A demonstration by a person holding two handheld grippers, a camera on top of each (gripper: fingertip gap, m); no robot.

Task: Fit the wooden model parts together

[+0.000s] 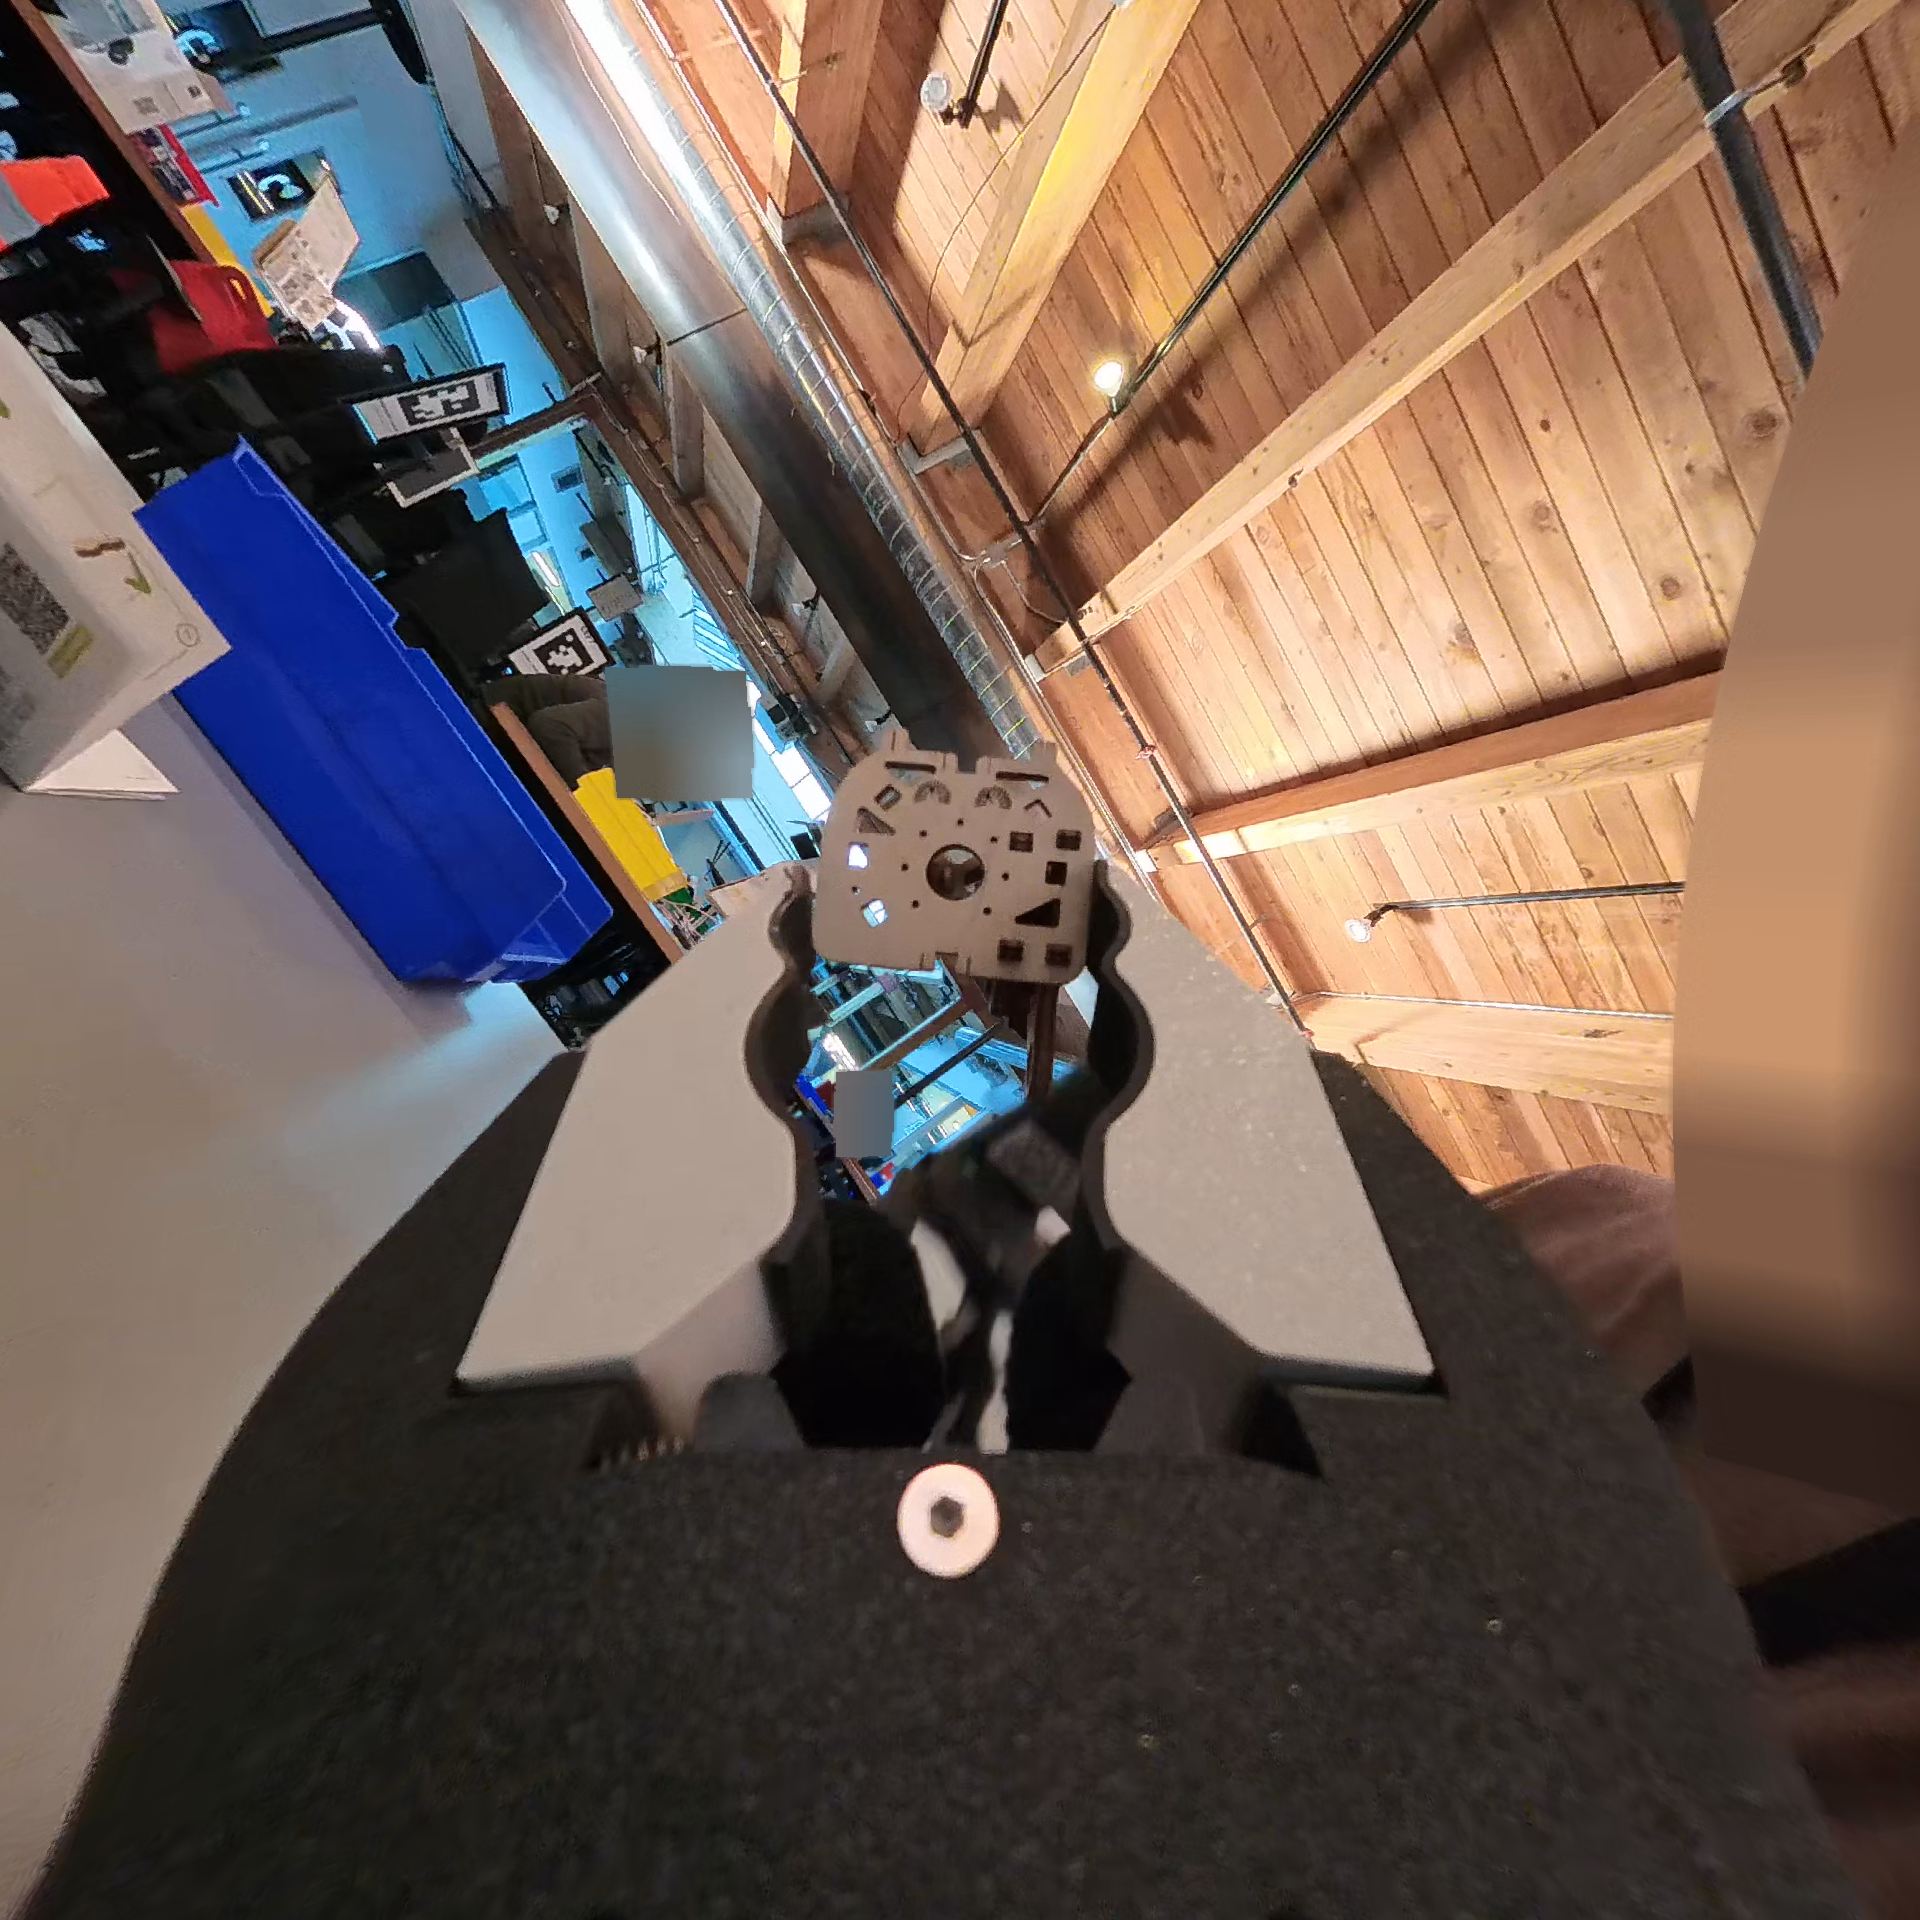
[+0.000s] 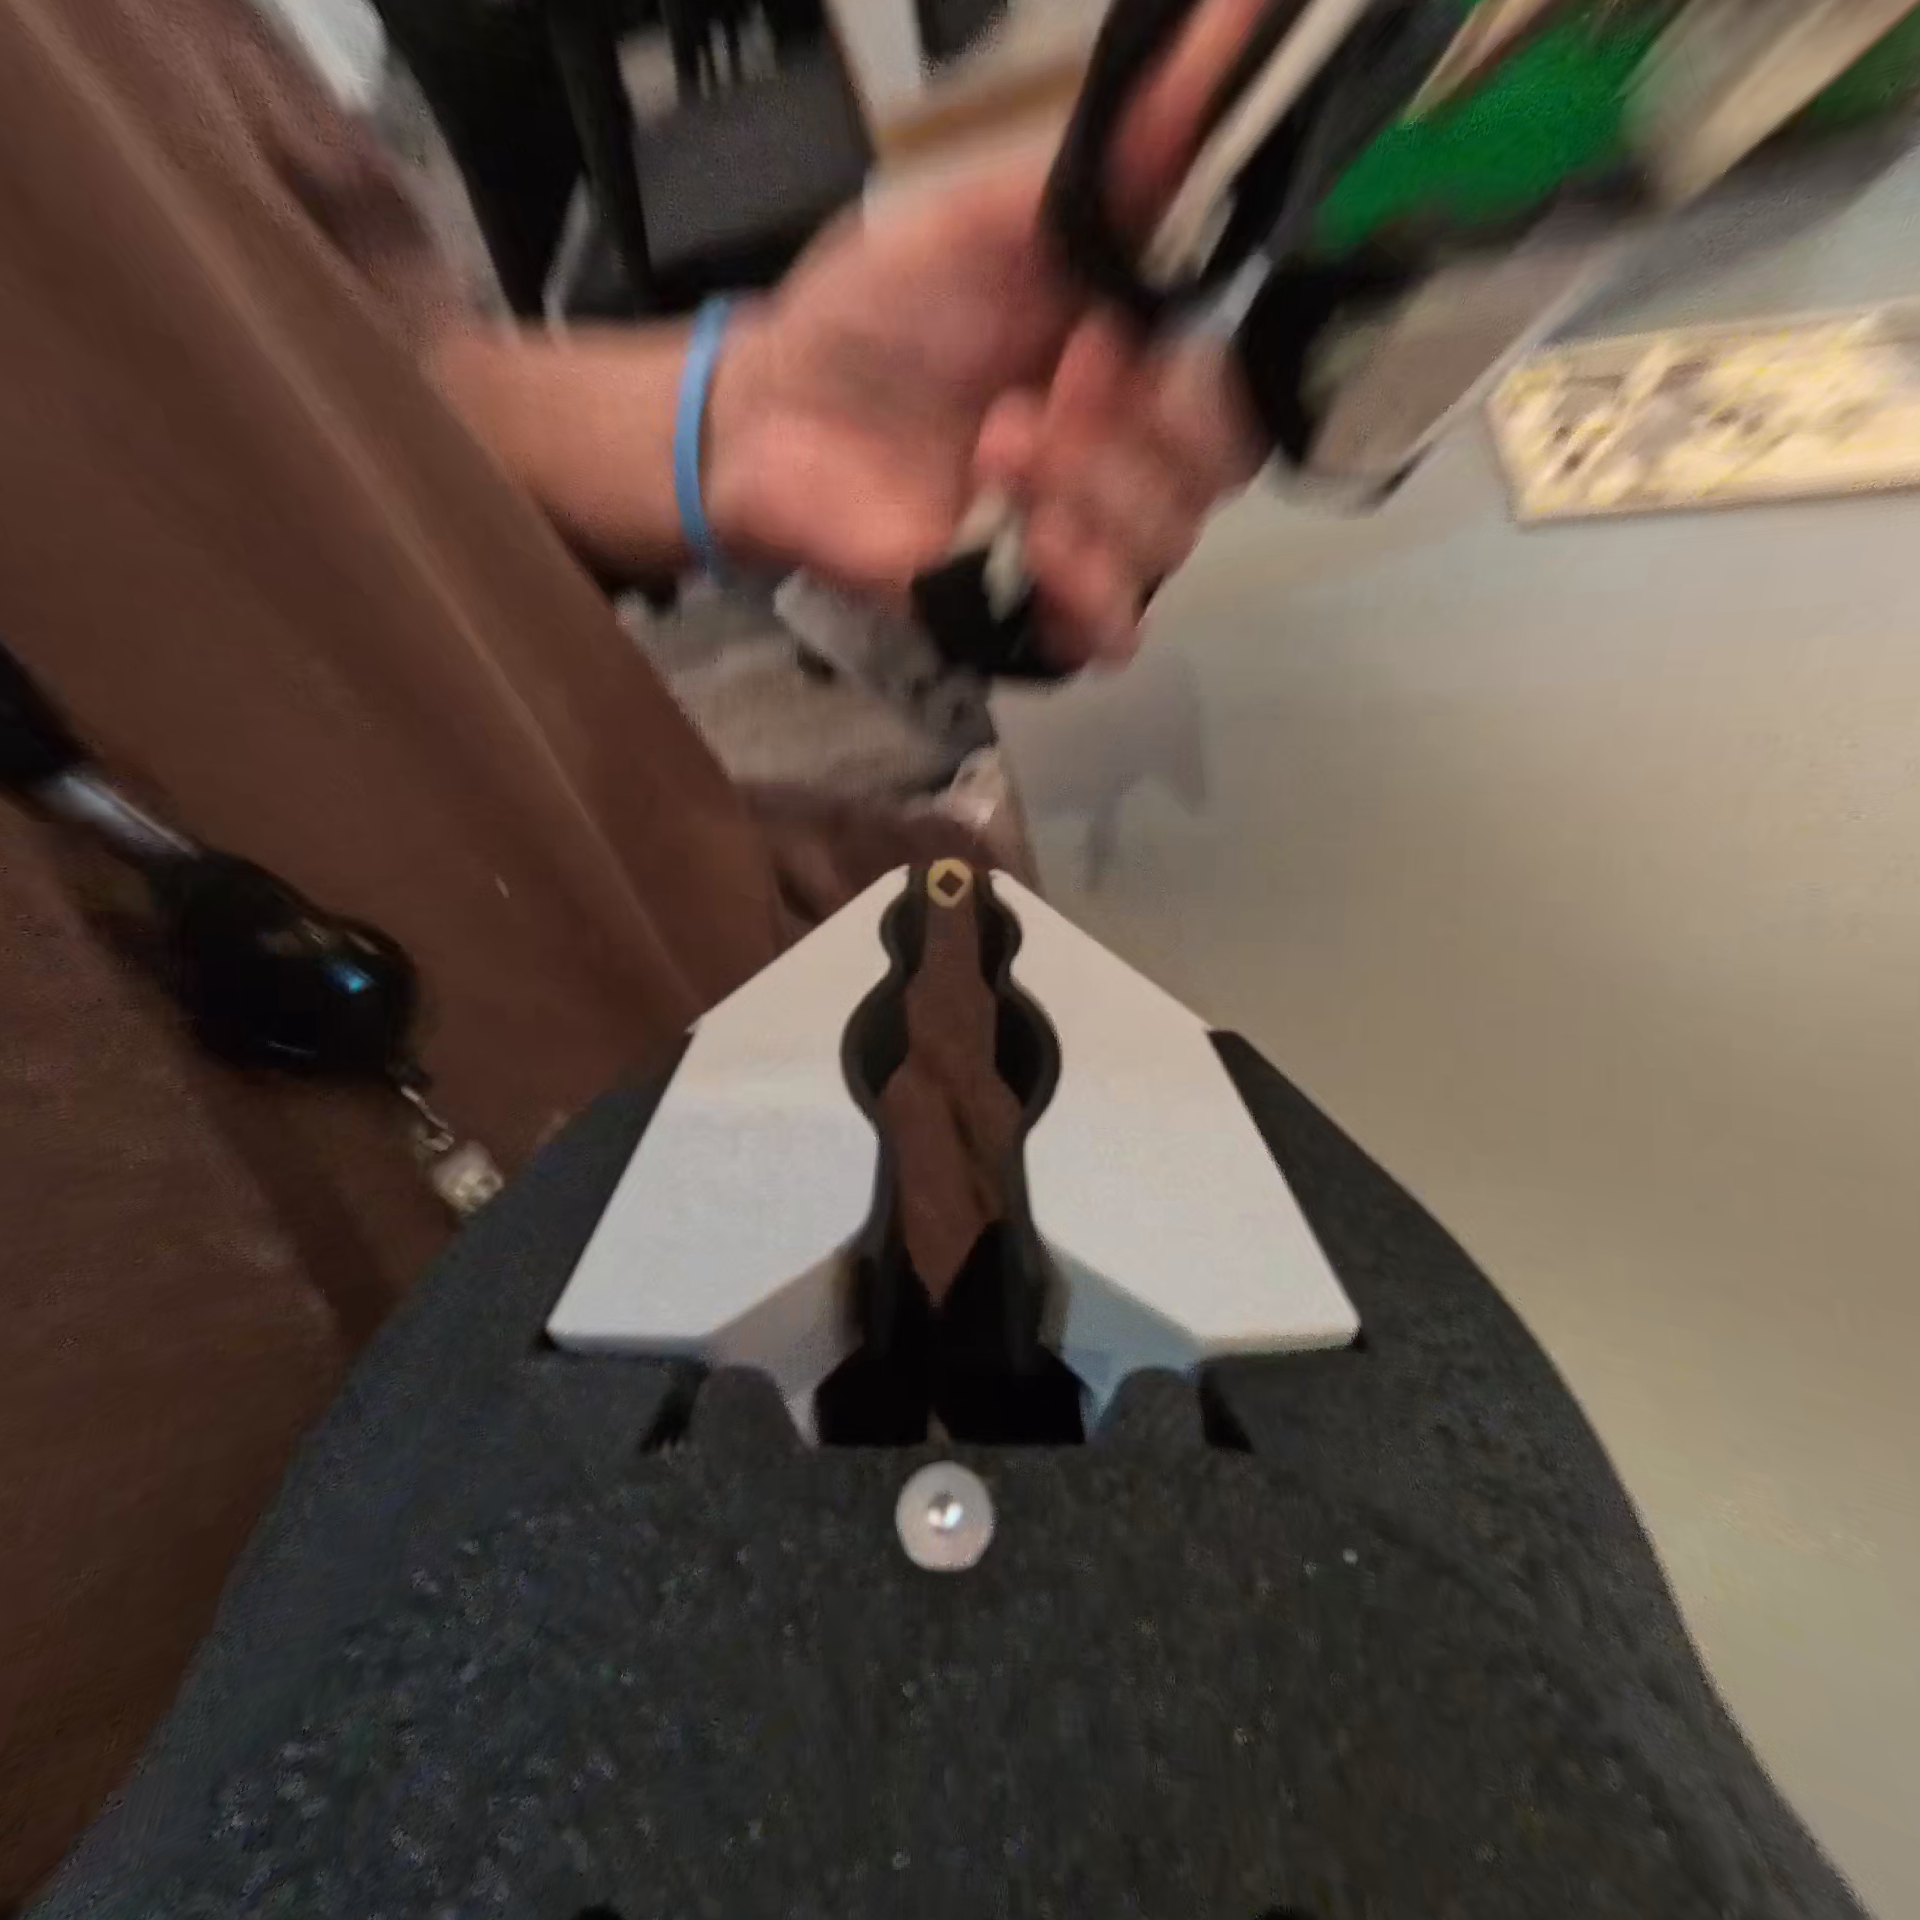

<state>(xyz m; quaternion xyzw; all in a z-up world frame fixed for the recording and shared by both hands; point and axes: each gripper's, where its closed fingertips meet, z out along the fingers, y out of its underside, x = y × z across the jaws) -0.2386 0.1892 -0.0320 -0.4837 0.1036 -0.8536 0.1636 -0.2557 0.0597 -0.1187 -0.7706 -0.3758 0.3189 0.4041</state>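
In the left wrist view my left gripper (image 1: 945, 899) points up towards the ceiling. It is shut on a flat, rounded wooden model plate (image 1: 956, 868) with many small cut-outs and a round centre hole. The plate is held by its edges between the fingertips, with dark wooden parts (image 1: 1039, 1023) behind it. In the right wrist view my right gripper (image 2: 948, 902) is nearly closed on a small pale wooden piece (image 2: 948, 881) with a square hole, at the very tips. The other gripper (image 2: 1247, 229) shows blurred above, held in a person's hand (image 2: 883, 416).
A blue bin (image 1: 364, 748) and a white printed box (image 1: 62, 623) stand on the grey table (image 1: 156, 1039). A printed sheet (image 2: 1714, 416) lies on the table at the far right. A person's brown garment (image 2: 312, 623) fills the left of the right wrist view. My hands' fingertips stand some 15 cm from each other.
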